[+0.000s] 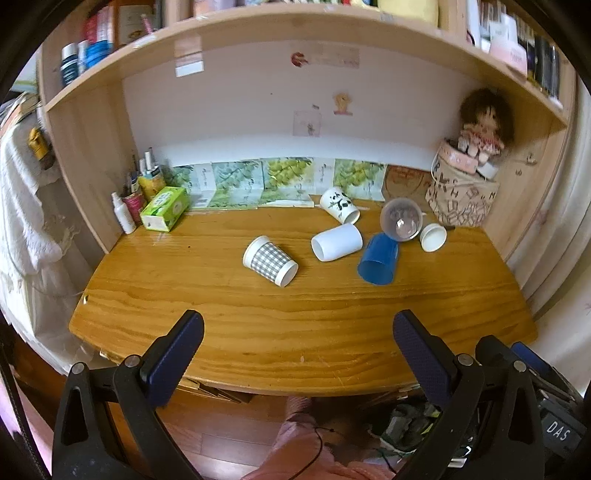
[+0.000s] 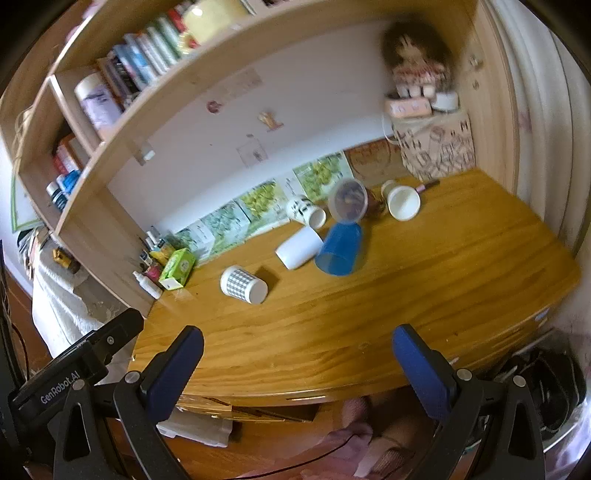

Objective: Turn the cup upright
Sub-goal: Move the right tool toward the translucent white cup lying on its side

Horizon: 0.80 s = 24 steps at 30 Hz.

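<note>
Lying tipped on the desk (image 1: 221,332), six cups, blue cup (image 1: 378,260) touching clear cup (image 1: 401,219), both grippers spread, empty.

Home study: bookshelf (image 1: 258,22), doll (image 1: 484,125), desk (image 1: 295,314).

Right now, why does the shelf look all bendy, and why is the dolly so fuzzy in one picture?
Both views are fisheye, so the straight shelf bows into a curve. In the left wrist view the doll looks fairly sharp; in the right wrist view the doll is smeared, probably motion blur, and the clear cup looks soft too. The dark corners are the lens rim.
</note>
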Each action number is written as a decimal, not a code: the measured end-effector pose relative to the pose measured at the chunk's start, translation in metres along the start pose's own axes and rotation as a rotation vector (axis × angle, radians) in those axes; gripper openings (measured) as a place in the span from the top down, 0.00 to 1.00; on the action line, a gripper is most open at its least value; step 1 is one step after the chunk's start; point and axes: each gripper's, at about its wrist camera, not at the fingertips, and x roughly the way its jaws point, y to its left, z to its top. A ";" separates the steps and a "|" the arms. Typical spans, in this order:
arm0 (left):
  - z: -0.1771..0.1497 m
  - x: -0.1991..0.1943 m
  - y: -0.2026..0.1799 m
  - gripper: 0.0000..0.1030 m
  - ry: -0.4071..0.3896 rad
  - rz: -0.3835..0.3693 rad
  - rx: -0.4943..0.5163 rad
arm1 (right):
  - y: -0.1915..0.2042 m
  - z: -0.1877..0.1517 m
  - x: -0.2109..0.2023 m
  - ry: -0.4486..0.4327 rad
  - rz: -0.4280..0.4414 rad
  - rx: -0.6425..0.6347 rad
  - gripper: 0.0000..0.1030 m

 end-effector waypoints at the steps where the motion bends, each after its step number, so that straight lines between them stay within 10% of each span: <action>1: 0.003 0.004 -0.002 0.01 0.007 -0.003 0.009 | -0.003 0.002 0.004 0.009 -0.002 0.012 0.01; 24: 0.109 0.139 -0.066 0.01 0.069 0.000 0.459 | -0.056 0.083 0.131 0.172 0.111 0.369 0.01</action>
